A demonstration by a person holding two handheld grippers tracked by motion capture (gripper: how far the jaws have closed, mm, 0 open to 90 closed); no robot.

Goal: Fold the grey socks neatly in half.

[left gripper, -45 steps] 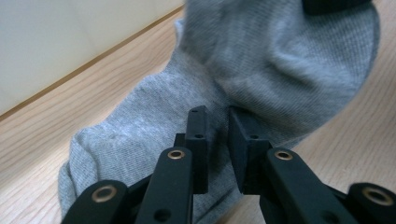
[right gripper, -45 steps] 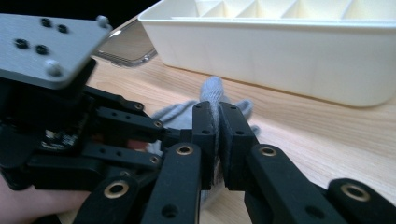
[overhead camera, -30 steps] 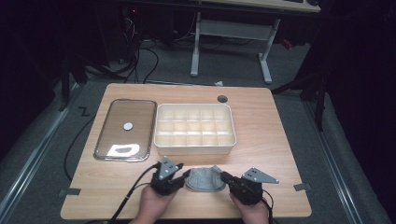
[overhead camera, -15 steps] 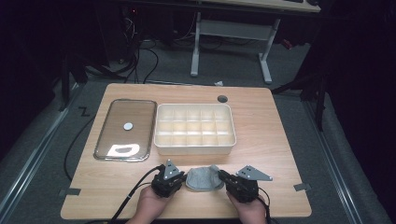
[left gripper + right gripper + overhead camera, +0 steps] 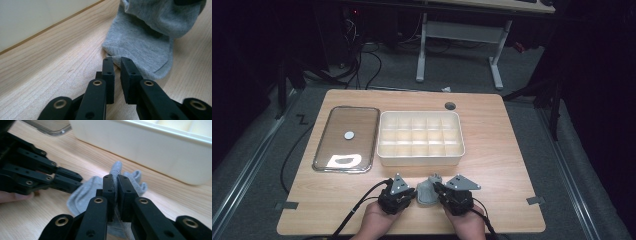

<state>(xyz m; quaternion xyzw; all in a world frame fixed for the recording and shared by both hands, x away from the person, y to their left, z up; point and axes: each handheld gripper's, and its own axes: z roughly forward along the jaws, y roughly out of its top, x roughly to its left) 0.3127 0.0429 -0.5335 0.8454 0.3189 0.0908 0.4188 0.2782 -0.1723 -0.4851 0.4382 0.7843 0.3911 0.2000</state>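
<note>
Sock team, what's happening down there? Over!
Right gripper shut on grey sock. Left gripper nearly shut at sock's edge, grip unclear. Divided tray close behind, nothing blocking.

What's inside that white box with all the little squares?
The compartment box looks empty in every compartment seen from above. The near row's floor is partly hidden by its front wall. The grey sock lies outside it.
</note>
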